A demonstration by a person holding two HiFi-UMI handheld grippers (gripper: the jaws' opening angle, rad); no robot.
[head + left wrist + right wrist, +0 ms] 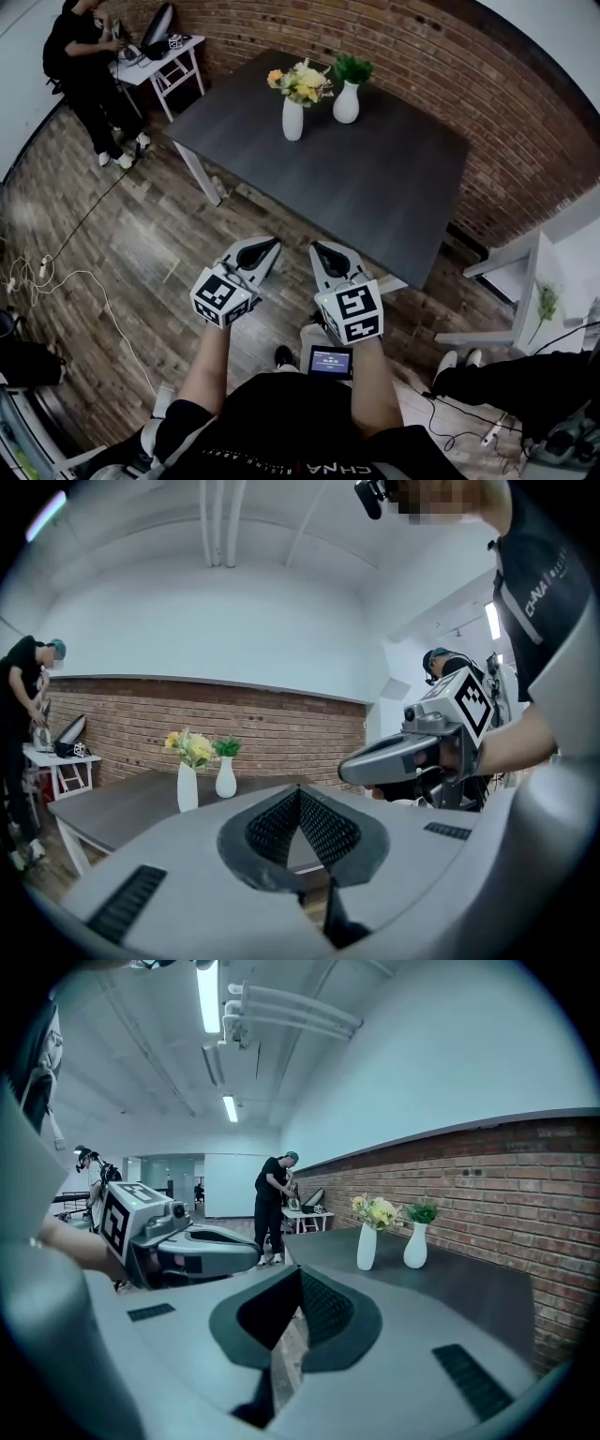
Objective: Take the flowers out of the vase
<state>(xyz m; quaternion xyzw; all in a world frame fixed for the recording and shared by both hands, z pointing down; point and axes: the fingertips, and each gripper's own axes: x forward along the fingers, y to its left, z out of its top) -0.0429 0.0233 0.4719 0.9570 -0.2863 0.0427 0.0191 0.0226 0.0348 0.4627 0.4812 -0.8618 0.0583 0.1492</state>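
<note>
On the far part of the dark grey table (pixel 375 178) stands a tall white vase (pixel 292 119) with yellow and white flowers (pixel 300 82). Right of it is a rounder white vase (pixel 346 101) with a green plant (pixel 352 67). My left gripper (pixel 270 246) and right gripper (pixel 321 249) are side by side over the floor, short of the table's near edge, both shut and empty. The left gripper view shows its shut jaws (pixel 300 794) with the flowers (pixel 190 748) far ahead at left. In the right gripper view, the flowers (pixel 377 1211) stand beyond the shut jaws (pixel 300 1279).
A person (pixel 84 56) stands at a small white table (pixel 183 47) at the far left. Cables (pixel 56 272) trail over the wood floor at left. A brick wall (pixel 450 66) runs behind the table. A white desk (pixel 525 281) and another person's legs (pixel 506 375) are at right.
</note>
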